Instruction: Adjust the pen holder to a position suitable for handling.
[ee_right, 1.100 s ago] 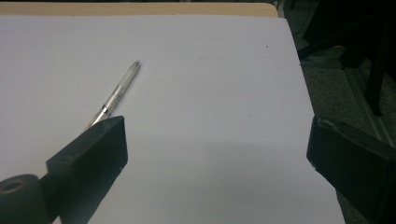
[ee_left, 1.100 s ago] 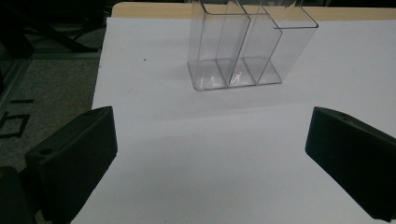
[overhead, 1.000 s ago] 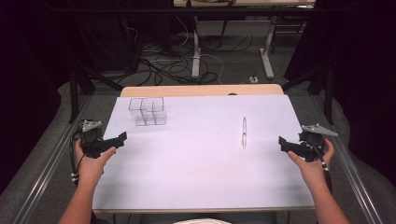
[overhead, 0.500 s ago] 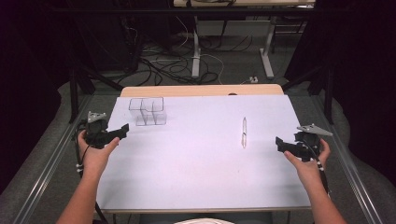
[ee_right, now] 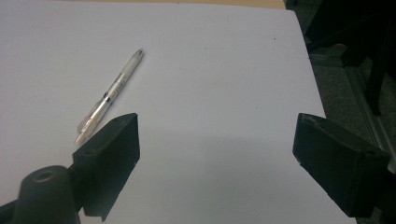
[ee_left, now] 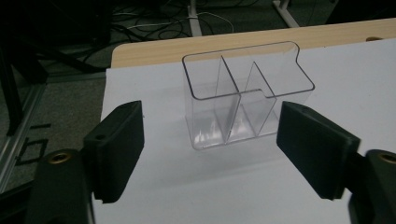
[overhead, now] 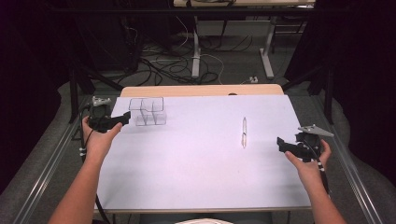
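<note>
A clear plastic organizer [overhead: 148, 111] with several compartments stands at the far left of the white table [overhead: 196, 168]. My left gripper [overhead: 124, 117] hovers just left of it, jaws pointing at it. In the left gripper view the organizer [ee_left: 243, 93] stands upright beyond the left gripper [ee_left: 212, 116], whose jaws are open and have just been closing with nothing between them. A clear pen [overhead: 243, 132] lies right of the middle. My right gripper [overhead: 280, 143] is held near the right edge. Its jaws [ee_right: 219, 130] are open, have just narrowed slightly, and are empty, with the pen [ee_right: 109, 95] ahead to their left.
A wooden strip [overhead: 201, 90] of tabletop shows beyond the white sheet. Metal rails [overhead: 46, 172] run along both sides of the table. Cables [overhead: 173, 70] and desk legs [overhead: 267, 51] are on the floor behind it.
My left hand has moved forward and up, from the table's left edge towards the organizer. The right hand has stayed near the right edge.
</note>
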